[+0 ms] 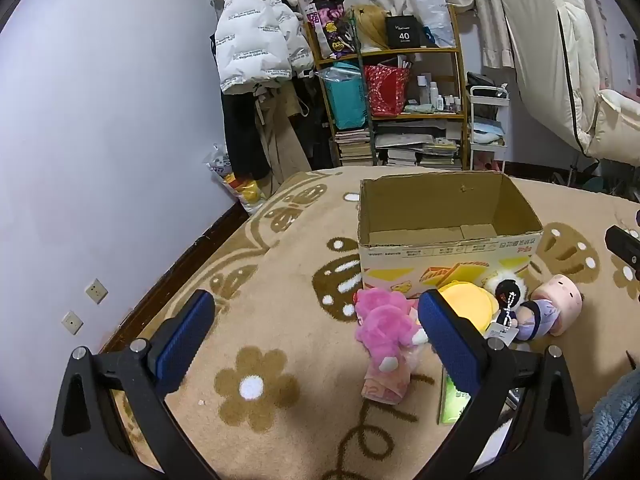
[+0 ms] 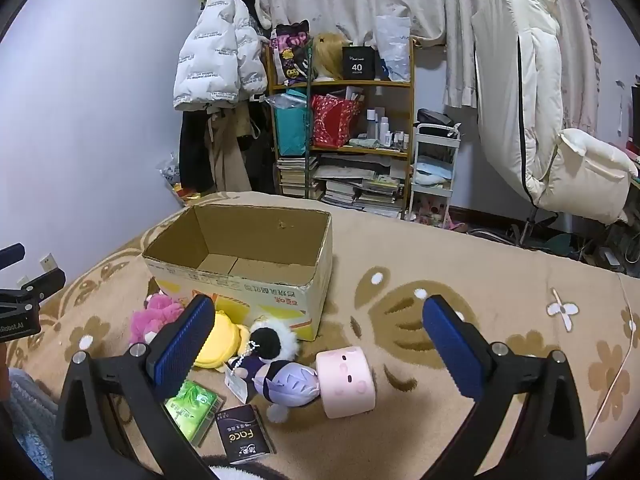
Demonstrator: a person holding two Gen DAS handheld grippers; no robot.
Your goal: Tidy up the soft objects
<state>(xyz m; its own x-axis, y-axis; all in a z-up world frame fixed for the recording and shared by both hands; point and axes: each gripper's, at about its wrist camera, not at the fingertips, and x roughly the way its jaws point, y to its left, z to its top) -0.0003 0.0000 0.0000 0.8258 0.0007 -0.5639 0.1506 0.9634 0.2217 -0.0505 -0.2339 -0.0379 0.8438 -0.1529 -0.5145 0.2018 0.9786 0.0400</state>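
Note:
An open cardboard box (image 1: 516, 216) (image 2: 320, 256) stands empty on the beige patterned blanket. In front of it lie a pink plush (image 1: 386, 326) (image 2: 154, 314), a yellow plush (image 1: 470, 306) (image 2: 222, 342), a dark-haired doll (image 1: 510, 296) (image 2: 272, 346) in a purple dress, and a pink cylinder plush (image 1: 560, 304) (image 2: 346, 376). My left gripper (image 1: 316, 340) is open above the blanket, its right finger in front of the yellow plush. My right gripper (image 2: 320, 344) is open, hovering over the doll and the pink cylinder, holding nothing.
A green tissue pack (image 2: 194, 408) (image 1: 454, 400) and a dark small pack (image 2: 242, 434) lie near the front edge. A wall (image 1: 100, 140) runs along the left. Behind stand a cluttered shelf (image 2: 340, 132), hanging coats (image 1: 256, 40) and a white chair (image 2: 560, 120).

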